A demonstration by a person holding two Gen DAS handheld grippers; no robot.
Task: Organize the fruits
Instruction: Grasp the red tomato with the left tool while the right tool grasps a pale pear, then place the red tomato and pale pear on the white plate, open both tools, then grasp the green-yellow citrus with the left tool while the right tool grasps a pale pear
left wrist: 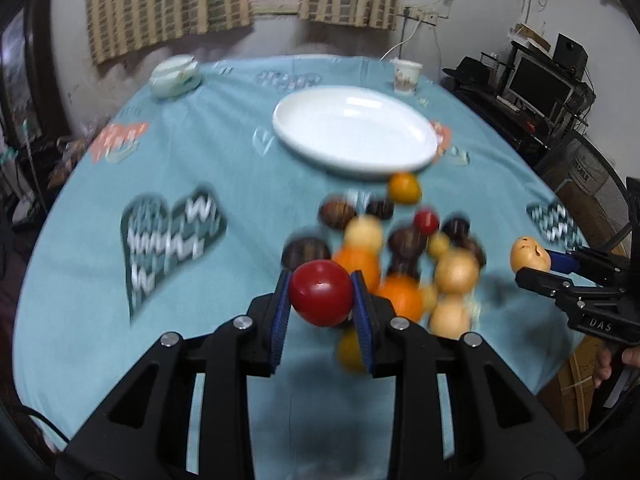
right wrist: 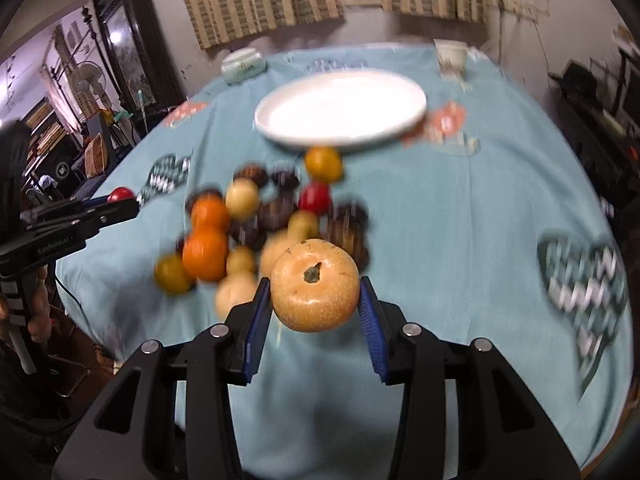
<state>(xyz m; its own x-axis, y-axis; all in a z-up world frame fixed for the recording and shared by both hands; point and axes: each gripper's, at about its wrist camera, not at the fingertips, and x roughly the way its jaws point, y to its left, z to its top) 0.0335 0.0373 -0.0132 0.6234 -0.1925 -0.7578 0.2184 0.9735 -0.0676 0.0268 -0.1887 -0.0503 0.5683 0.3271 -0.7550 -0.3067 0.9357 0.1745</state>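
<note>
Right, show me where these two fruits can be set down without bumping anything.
The white plate is bare. So is the cloth between the fruit pile and the heart print. It is crowded in the pile below the plate's near rim, where an orange-yellow fruit sits close.

Fruit pile crowds plate

A matt woven blue cloth covers the surface. The white plate looks glazed and glossy. The red fruit is smooth and shiny; the tan fruit has a dull, finely speckled skin. Each hand-held gripper is matt black plastic with ribbed blue pads and bright metal pins.
</note>
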